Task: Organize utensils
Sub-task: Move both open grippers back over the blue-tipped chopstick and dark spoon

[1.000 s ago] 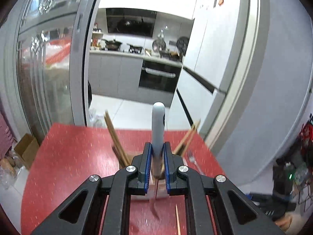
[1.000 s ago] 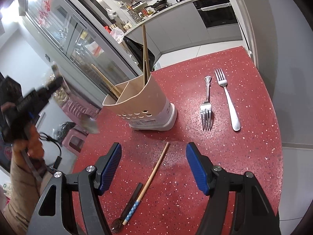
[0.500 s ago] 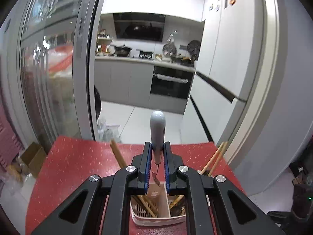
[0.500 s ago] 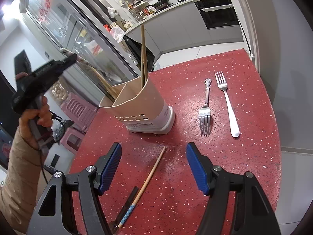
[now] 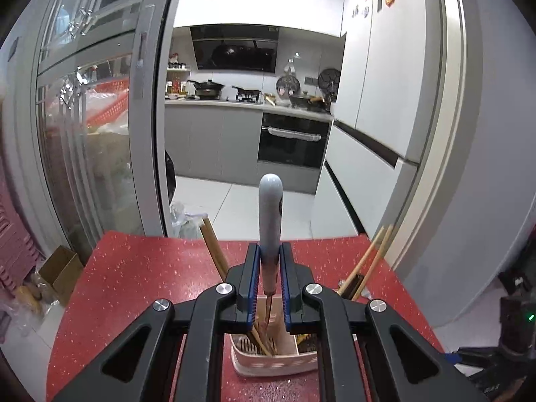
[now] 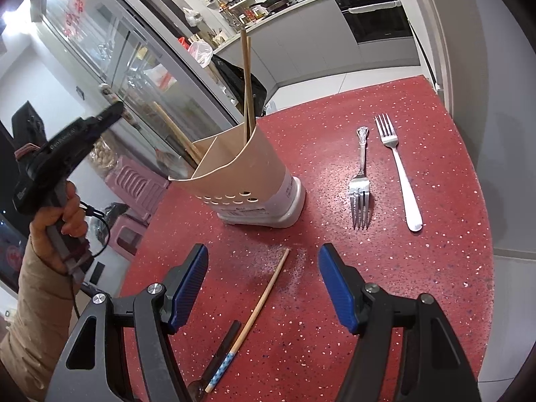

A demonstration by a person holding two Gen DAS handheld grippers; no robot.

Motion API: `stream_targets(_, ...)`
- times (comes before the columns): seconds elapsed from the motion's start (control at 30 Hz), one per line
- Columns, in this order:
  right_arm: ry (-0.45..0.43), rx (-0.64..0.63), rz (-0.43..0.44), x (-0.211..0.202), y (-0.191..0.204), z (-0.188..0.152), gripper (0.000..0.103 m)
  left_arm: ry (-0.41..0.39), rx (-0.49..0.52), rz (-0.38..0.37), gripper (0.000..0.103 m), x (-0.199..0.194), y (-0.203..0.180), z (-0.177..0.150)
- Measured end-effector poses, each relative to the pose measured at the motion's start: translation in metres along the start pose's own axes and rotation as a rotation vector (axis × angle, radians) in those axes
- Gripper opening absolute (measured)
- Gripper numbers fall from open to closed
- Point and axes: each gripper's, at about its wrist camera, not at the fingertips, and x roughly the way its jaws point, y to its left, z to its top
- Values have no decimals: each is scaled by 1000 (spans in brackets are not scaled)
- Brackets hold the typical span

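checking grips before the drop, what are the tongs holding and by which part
Left tongs clamp a grey-handled utensil at the lower end of its handle, head down over the holder. Right tongs hold nothing.

The left tool (image 5: 269,269) is clamped on a grey-handled utensil (image 5: 270,207), its handle standing up past the blue pads (image 5: 252,284) and its thin metal shaft reaching down into a pink holder (image 5: 268,363) on the red desk (image 5: 134,284). Wooden chopsticks (image 5: 214,251) lean out of the holder to the left, another pair (image 5: 370,261) to the right. Beyond the desk lies a kitchen with an oven (image 5: 291,144) and a white fridge (image 5: 378,100).
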Motion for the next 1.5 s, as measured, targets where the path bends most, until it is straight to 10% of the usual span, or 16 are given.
stream_targets(0.57, 71, 9, -8, 19, 4, -16, 82, 158, 7, 118, 36, 18, -1, -81)
stream_targets(0.63, 89, 9, -18, 24, 7, -21, 82, 168, -6, 123, 92, 8, 1, -93)
stream_targets(0.67, 100, 6, -32, 27, 9, -24, 82, 167, -13, 142, 103, 3, 1, -97)
stream_targets(1.5, 302, -135, -410, 99, 49, -91, 82, 433, -21, 52, 103, -72, -28, -250)
